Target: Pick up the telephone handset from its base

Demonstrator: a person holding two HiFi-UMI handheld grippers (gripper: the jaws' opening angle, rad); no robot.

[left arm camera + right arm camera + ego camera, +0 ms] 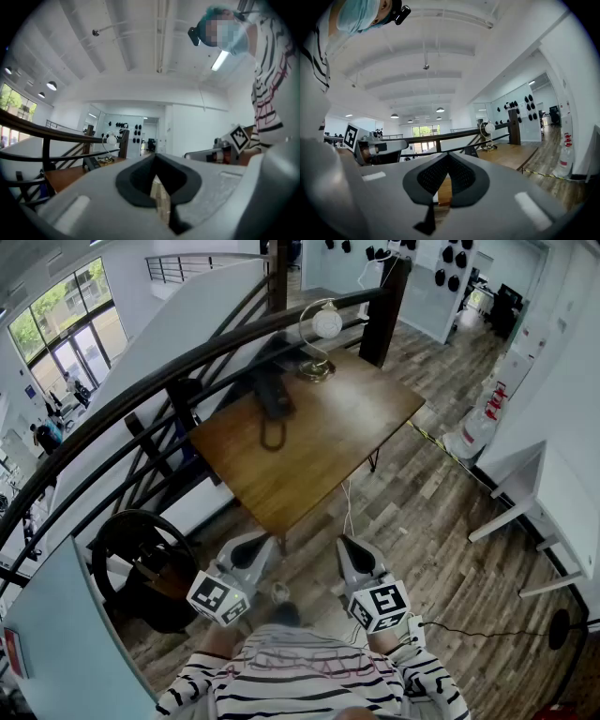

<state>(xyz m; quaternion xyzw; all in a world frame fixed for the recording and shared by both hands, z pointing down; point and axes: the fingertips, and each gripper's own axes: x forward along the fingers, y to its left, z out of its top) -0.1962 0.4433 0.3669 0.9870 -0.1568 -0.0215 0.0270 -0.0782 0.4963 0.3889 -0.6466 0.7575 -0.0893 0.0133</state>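
I am looking down on a wood-plank floor, and the wooden table standing on it is serving as my landmark for everything else. A black curved railing is running along the table's far-left edge, and a white desk is standing well off to the table's right. On the table's far corner a lamp with a round white shade is standing upright on its metal foot. The telephone is sitting on the table's left part, close to the railing edge and just on the near side of the lamp. It is showing only as a dark, blurred shape, so I cannot tell the handset from the base under it. A loop of its cord is lying on the tabletop just nearer to me. Both grippers are hanging off the table's near corner, well apart from the telephone and pointing level towards the table. The left gripper is sitting just left of that corner, clenched, with its jaws meeting and nothing between them. The right gripper is sitting a little to the corner's right, clenched and empty in the same way.
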